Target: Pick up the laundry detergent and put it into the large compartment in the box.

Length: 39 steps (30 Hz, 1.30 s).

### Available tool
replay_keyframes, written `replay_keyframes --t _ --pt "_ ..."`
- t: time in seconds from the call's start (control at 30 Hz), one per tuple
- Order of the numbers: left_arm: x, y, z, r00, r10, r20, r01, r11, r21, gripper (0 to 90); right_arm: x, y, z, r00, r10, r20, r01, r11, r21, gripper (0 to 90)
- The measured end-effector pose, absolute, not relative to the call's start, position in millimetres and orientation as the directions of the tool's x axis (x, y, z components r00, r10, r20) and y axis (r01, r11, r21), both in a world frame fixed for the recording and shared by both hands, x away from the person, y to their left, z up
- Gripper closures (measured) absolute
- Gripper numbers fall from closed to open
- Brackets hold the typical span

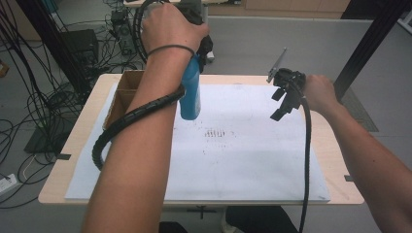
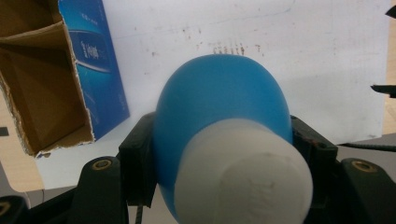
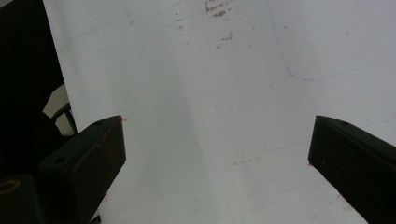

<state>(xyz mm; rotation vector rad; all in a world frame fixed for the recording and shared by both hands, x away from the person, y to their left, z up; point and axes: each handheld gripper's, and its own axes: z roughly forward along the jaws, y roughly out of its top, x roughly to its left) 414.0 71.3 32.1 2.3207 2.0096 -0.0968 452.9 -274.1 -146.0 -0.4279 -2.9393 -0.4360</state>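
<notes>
- Left gripper (image 1: 194, 53), upper middle of the high view, pinches a blue bottle (image 1: 191, 92) with a white cap (image 2: 243, 179), hanging cap-up above the white sheet (image 1: 243, 155)
- Open box (image 1: 124, 94) lies just left of it
- Right gripper (image 1: 286, 97), upper right, is spread and empty over the sheet
- Likely step: carry the bottle to the box; keep the squeeze firm, as the rounded body could slip, and clear the box flap

bottle (image 2: 219, 121): base hidden behind own body | box (image 2: 42, 84): cut off at frame edge
</notes>
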Motion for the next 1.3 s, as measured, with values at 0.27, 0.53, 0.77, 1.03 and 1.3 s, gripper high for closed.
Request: replay_keyframes --t 0.27,0.53,0.77,1.03,1.3 --pt "411 80 37 0.153 0.981 -0.117 0.988 -0.152 0.016 37.8 453 -266 -145 -0.952 0.254 0.170 0.291 0.924 0.250 3.9" --pt "410 93 43 0.137 0.985 -0.103 0.991 -0.136 0.019 37.8 457 -263 -144 -0.951 0.260 0.165 0.294 0.925 0.239 3.9" --pt "407 116 48 0.105 0.990 -0.097 0.994 -0.103 0.026 37.8 458 -262 -144 -0.952 0.258 0.163 0.292 0.926 0.240 3.9" --pt "403 148 49 0.057 0.996 -0.064 0.998 -0.055 0.039 37.8 459 -260 -146 -0.952 0.255 0.168 0.290 0.926 0.240 4.0" --pt "400 191 48 0.006 0.998 -0.061 0.998 -0.002 0.057 37.8 462 -262 -149 -0.950 0.259 0.175 0.298 0.921 0.252 4.0"
